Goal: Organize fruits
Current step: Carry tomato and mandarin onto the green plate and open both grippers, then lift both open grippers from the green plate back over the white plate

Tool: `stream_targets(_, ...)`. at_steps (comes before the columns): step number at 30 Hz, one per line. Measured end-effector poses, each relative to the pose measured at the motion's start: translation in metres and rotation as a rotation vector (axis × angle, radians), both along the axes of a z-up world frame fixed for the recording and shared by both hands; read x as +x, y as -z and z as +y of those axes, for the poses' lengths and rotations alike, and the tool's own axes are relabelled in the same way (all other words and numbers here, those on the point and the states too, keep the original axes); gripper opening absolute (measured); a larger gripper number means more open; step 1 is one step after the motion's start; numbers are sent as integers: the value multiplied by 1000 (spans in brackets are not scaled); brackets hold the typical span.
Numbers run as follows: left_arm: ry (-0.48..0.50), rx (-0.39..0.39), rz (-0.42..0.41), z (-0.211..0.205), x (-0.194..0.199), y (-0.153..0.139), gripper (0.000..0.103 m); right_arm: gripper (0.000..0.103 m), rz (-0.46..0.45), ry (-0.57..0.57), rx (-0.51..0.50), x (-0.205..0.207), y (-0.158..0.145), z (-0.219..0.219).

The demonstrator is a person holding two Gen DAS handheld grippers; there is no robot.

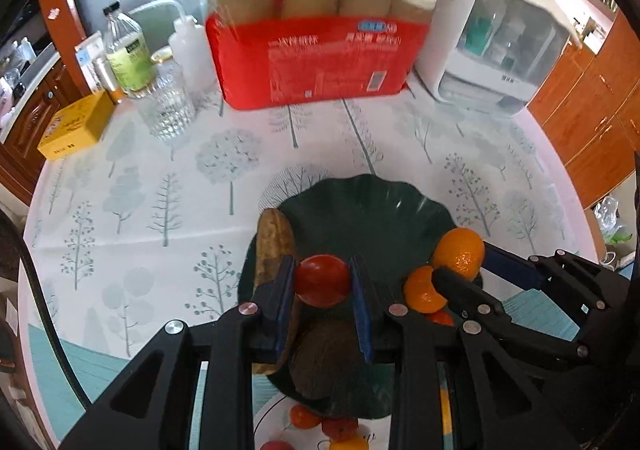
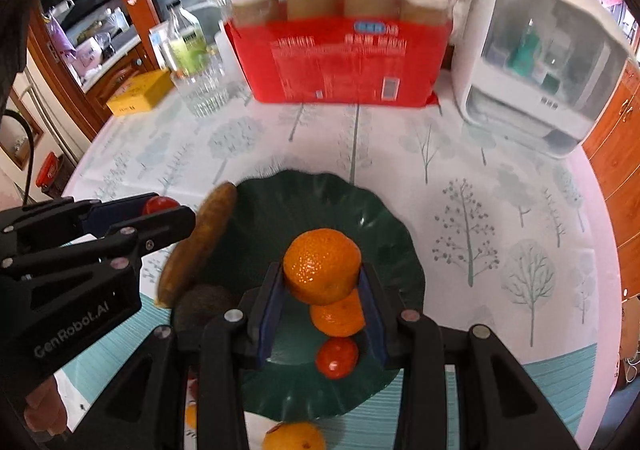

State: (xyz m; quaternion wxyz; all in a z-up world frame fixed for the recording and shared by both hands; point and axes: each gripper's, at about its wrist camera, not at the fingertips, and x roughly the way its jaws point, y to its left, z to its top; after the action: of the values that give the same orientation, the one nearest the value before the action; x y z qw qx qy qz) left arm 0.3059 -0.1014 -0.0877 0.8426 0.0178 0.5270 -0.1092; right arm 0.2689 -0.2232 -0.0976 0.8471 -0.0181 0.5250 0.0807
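Now my left tool (image 1: pixel 323 282) clamps a red tomato (image 1: pixel 322 280), right tool (image 2: pixel 322 278) an orange (image 2: pixel 322 265), over the tree-print bench (image 1: pixel 160 186); wood cabinets (image 1: pixel 592 106) at 3 o'clock.

Two oranges (image 2: pixel 322 266) (image 2: pixel 338 317), one green plate (image 2: pixel 384 218).

Both views are evenly and brightly lit by soft daylight; only faint shadows are cast on the table (image 1: pixel 132 186). Glare is seen on the clear top of the red package (image 1: pixel 320 46) at the far edge, which is smeared by motion blur. Strong fisheye bending and dark vignetting are found at the corners. White highlights are carried by the held orange (image 2: pixel 322 266).
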Motion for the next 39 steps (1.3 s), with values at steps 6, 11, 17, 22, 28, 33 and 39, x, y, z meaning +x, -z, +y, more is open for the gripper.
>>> stream_targets(6,9,-7,45,-6,14,24,25,38,37,3,-3,14,26,-3)
stream_targets(11,29,-7,75,-11,22,41,26,38,49,-4,-7,21,40,-3)
stream_targets(17,38,0,91,-14,27,51,31,39,57,-29,-15,26,46,0)
stream_targets(22,55,-13,73,-17,22,45,59,40,46,-63,-14,24,45,5)
stream_targets(28,51,41,14,-17,15,33,81,41,39,-52,-7,21,44,2)
stream_targets(33,29,77,-12,-15,9,25,85,41,29,-44,-8,17,40,0)
stream_targets(39,39,47,-63,-13,-1,9,85,41,25,-24,-2,12,33,-4)
